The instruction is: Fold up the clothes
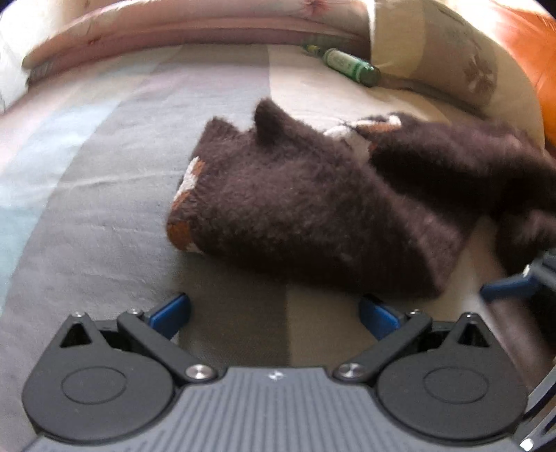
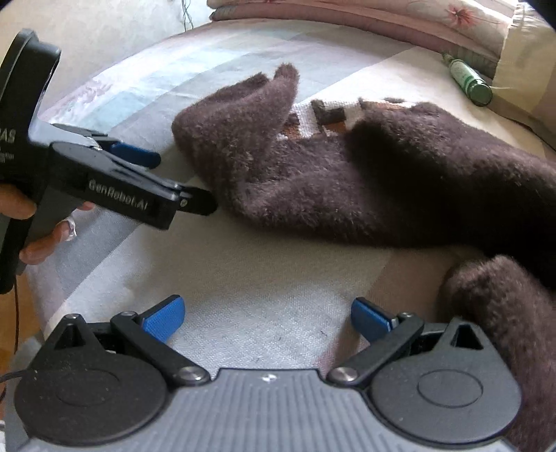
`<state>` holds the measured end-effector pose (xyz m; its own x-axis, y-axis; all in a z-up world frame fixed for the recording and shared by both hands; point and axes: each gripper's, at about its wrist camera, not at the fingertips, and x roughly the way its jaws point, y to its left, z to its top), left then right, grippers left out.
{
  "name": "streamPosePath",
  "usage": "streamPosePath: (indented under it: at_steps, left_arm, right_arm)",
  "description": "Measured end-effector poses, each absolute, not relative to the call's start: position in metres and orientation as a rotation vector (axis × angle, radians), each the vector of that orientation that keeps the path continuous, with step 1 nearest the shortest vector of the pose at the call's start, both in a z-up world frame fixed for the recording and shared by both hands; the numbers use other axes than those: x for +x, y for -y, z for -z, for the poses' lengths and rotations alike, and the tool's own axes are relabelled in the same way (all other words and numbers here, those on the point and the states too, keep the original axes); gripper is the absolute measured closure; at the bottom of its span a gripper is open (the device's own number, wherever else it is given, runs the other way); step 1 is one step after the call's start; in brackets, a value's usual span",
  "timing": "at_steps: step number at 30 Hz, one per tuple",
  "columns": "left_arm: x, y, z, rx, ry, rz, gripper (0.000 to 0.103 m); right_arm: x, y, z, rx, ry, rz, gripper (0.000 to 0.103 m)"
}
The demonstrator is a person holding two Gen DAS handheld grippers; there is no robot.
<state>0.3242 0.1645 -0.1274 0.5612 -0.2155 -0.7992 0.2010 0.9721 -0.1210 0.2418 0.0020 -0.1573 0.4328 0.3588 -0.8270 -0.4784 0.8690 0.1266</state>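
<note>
A bed [image 2: 264, 278] with a striped sheet in grey, cream and pale blue is seen, with flowery pillows [image 2: 399, 21] at the far side and a green bottle [image 2: 469, 81] lying by them. A fluffy dark brown sweater [image 2: 347, 174] is spread in the middle of the bed, with a bit of white and orange pattern showing.

The left gripper [image 1: 274, 313] is held wide open, just short of the sweater's near edge, and nothing is held in it. The right gripper [image 2: 267, 320] is wide open too, over bare sheet, with a brown sleeve end close by its right finger.

The sweater's long side is seen to run across the bed, from a bunched end on the left to the thicker part on the right. One corner is poking up.

The thick fuzz could be pinched in two layers at once, so the fold might be dragged crooked. The bottle could be bumped if the cloth is swung far.
</note>
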Motion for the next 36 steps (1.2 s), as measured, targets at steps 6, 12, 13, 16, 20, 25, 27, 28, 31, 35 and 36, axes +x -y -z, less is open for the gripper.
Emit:
streamPosePath:
  at_steps: [6, 12, 13, 16, 20, 25, 27, 28, 31, 35, 36]
  left_arm:
    - [0.339, -0.165, 0.124, -0.169, -0.942, 0.286, 0.001]
    - [0.348, -0.174, 0.117, -0.359, -0.928, 0.368, 0.001]
    - [0.346, -0.176, 0.119, -0.387, -0.934, 0.393, 0.001]
    - [0.340, -0.170, 0.129, -0.425, -0.972, 0.434, 0.001]
    - [0.327, -0.155, 0.104, -0.291, -0.895, 0.342, 0.001]
    - [0.317, -0.147, 0.042, -0.076, -0.702, 0.212, 0.001]
    - [0.343, -0.134, 0.040, -0.003, -0.716, 0.193, 0.001]
    - [0.356, -0.128, 0.039, 0.034, -0.723, 0.183, 0.001]
    - [0.398, -0.105, 0.062, 0.136, -0.823, 0.143, 0.001]
    - [0.410, -0.096, 0.097, 0.235, -0.919, 0.077, 0.004]
    - [0.403, -0.101, 0.100, 0.243, -0.917, 0.058, 0.004]
  right_arm:
    - [0.252, 0.005, 0.143, -0.061, -0.961, -0.563, 0.000]
    - [0.243, 0.004, 0.142, -0.087, -0.953, -0.567, 0.000]
    - [0.240, 0.005, 0.144, -0.092, -0.955, -0.567, 0.000]
    - [0.231, 0.009, 0.149, -0.097, -0.971, -0.559, 0.000]
    - [0.219, 0.014, 0.148, -0.104, -0.982, -0.547, 0.000]
    - [0.204, 0.016, 0.131, -0.104, -0.942, -0.566, 0.000]
    - [0.199, 0.016, 0.125, -0.102, -0.926, -0.566, 0.000]
    - [0.198, 0.015, 0.123, -0.097, -0.922, -0.563, 0.000]
    - [0.193, 0.017, 0.116, -0.078, -0.911, -0.551, 0.000]
    - [0.183, 0.026, 0.104, -0.056, -0.892, -0.542, 0.000]
    - [0.180, 0.029, 0.101, -0.059, -0.884, -0.542, 0.000]
